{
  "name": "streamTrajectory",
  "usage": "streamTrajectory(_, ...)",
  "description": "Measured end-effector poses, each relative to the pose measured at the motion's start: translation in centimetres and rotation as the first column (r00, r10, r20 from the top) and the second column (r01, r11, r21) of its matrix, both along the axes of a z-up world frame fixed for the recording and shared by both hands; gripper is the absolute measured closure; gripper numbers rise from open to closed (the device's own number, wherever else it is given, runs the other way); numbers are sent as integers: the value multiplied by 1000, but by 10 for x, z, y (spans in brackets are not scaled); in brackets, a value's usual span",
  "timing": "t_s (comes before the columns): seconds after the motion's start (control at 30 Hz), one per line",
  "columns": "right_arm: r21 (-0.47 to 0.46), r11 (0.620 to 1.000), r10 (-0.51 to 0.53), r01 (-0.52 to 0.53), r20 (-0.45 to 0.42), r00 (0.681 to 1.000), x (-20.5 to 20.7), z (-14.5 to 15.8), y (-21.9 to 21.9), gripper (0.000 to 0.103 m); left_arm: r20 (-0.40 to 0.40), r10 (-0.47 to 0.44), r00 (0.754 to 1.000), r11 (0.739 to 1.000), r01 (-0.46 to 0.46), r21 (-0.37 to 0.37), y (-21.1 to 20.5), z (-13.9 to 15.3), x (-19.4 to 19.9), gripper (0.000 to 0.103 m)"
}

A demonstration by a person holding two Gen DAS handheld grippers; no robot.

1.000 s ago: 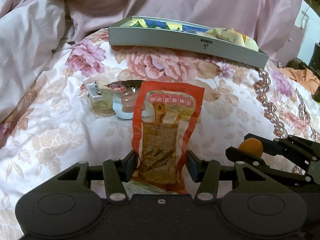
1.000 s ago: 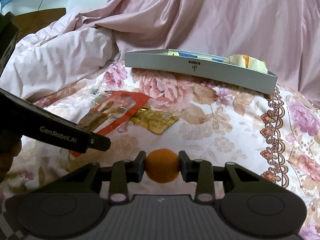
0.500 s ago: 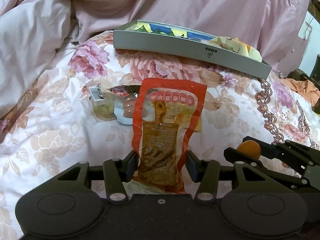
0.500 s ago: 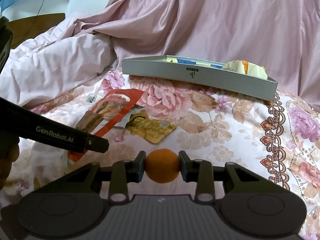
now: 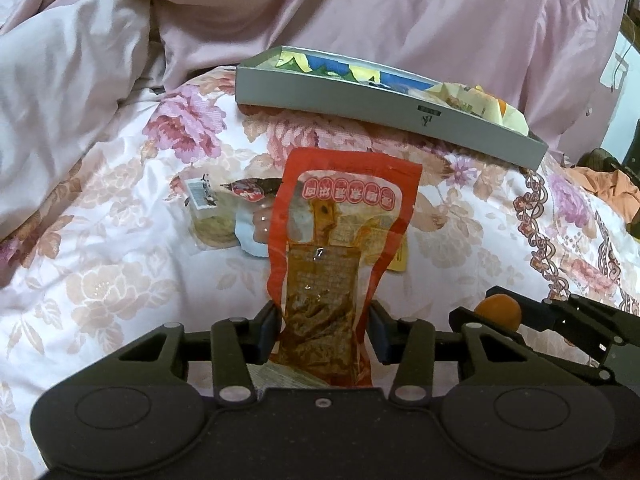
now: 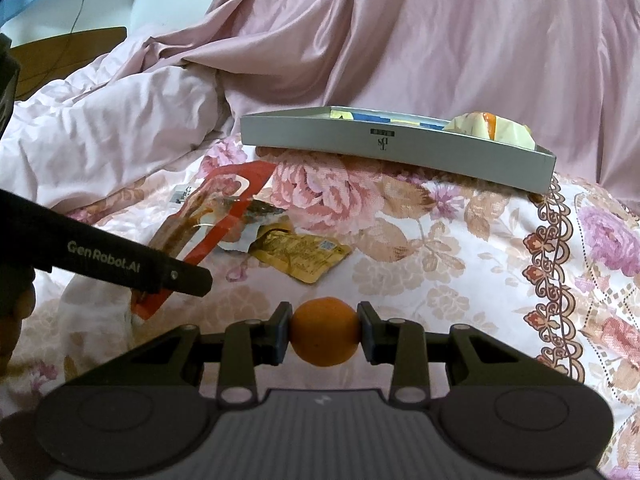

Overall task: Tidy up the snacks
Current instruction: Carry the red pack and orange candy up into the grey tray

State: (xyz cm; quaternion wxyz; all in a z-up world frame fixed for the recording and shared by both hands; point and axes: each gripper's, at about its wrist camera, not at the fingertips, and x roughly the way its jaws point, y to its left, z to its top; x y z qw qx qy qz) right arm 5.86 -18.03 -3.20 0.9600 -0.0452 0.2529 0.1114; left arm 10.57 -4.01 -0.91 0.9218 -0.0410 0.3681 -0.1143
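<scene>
Left gripper (image 5: 323, 334): jaws have just been closing around the lower part of the red snack pouch (image 5: 340, 240). Pads sit at the pouch edges; the pouch stands raised up the middle of the left wrist view, so I judge it pinched.

Right gripper (image 6: 324, 336): clamped on a small orange fruit (image 6: 324, 336), bottom centre of its view, both pads touching the peel. The same fruit shows at the lower right of the left wrist view.

Grey tray (image 6: 400, 148), upper centre-right of the right wrist view, rests on the floral quilt (image 6: 460, 248) and already holds some wrapped items: blue and yellow packets at its left end, a pale wrapped bundle (image 6: 488, 130) at its right end.

Still loose on the quilt, left of centre:
- yellow-brown sachet (image 6: 304, 254)
- small clear packet with a barcode label (image 5: 208, 212)
- pale blue-edged packet (image 5: 256, 224), partly hidden behind the pouch

Judgement: task partly done. Two items are in hand and not yet in the tray; at least three more remain on the quilt.
</scene>
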Motion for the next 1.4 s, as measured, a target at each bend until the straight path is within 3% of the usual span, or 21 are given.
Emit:
streamTrajectory(0.33,6,1000,-1,1,31,1000,4,7,-3,64,30,14,999,999,-12,-45,2,19,10,55)
streamTrajectory(0.73,53,999,1,-7,107,994,29,35,-9,64,106,68,992,995,-59,-85,1,60,52,55)
streamTrajectory(0.87,99,995,-5,-6,113,994,47,48,-13,64,111,102,989,991,-91,-103,4,68,71,55)
streamTrajectory(1.13,65,996,42,-55,187,981,91,73,-9,64,154,121,981,989,-106,-101,2,87,111,55)
streamTrajectory(1.4,54,996,57,-73,255,965,138,91,-10,64,200,143,969,982,-113,-152,-3,109,157,55)
